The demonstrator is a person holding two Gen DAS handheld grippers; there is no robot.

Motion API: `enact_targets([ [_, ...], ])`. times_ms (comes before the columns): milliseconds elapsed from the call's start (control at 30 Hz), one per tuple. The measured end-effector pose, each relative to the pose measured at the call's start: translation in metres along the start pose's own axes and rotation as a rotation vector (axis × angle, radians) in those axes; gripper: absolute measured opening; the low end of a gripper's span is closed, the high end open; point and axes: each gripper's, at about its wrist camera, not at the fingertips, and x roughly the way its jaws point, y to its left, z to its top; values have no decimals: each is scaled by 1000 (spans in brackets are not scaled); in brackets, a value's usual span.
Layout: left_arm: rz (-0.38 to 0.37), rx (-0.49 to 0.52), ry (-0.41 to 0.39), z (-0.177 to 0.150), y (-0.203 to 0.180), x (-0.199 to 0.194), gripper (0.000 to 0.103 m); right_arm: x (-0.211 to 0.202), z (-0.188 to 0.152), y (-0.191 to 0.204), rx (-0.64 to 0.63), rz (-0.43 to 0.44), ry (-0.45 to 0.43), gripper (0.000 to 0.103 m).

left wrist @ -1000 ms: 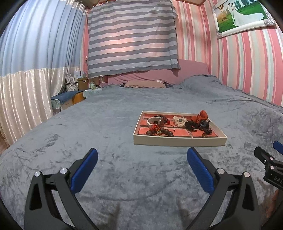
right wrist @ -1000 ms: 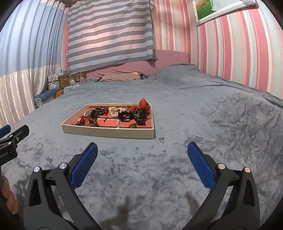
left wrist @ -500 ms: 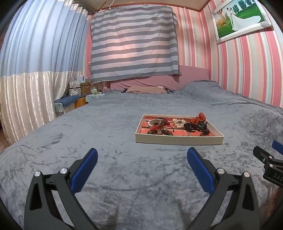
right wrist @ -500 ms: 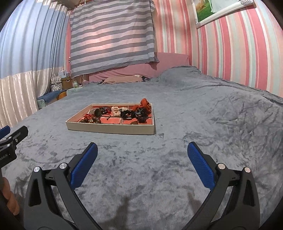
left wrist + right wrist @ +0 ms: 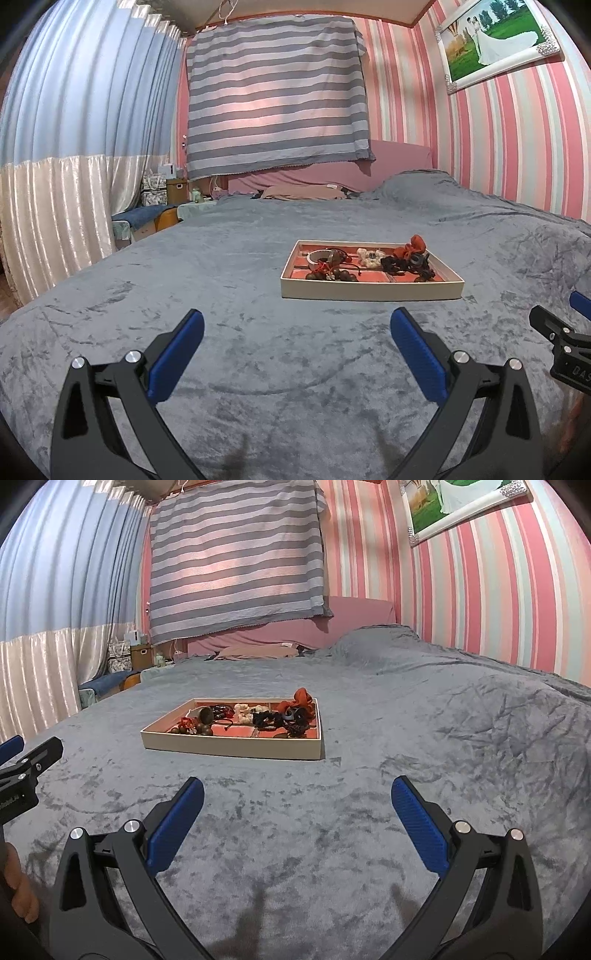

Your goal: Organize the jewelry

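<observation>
A shallow cream tray (image 5: 369, 290) with a red lining lies on the grey bedspread, ahead of both grippers; it also shows in the right wrist view (image 5: 236, 746). In it lie a brown bead bracelet (image 5: 332, 275), a white bangle (image 5: 318, 254), a white scrunchie (image 5: 369, 257), black hair ties (image 5: 406, 264) and a red scrunchie (image 5: 413, 245). My left gripper (image 5: 297, 325) is open and empty, low over the bedspread short of the tray. My right gripper (image 5: 297, 794) is open and empty, also short of the tray.
The bed (image 5: 258, 350) is covered by a grey velvet spread. Pillows (image 5: 303, 192) lie at the far end under a striped cloth. A bedside stand with boxes (image 5: 162, 199) is at the far left by the curtains. The other gripper shows at each view's edge.
Both cameras have tilted up and lowered a little, so the tray sits lower in view and looks flatter. Both grippers stay open and empty.
</observation>
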Motion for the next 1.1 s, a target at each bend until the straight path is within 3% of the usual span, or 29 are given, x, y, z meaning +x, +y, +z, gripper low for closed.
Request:
enact_targets([
  [1100,-2,6,17,-7,-1,7,99,8,2,1,-14,-13,-13,99],
])
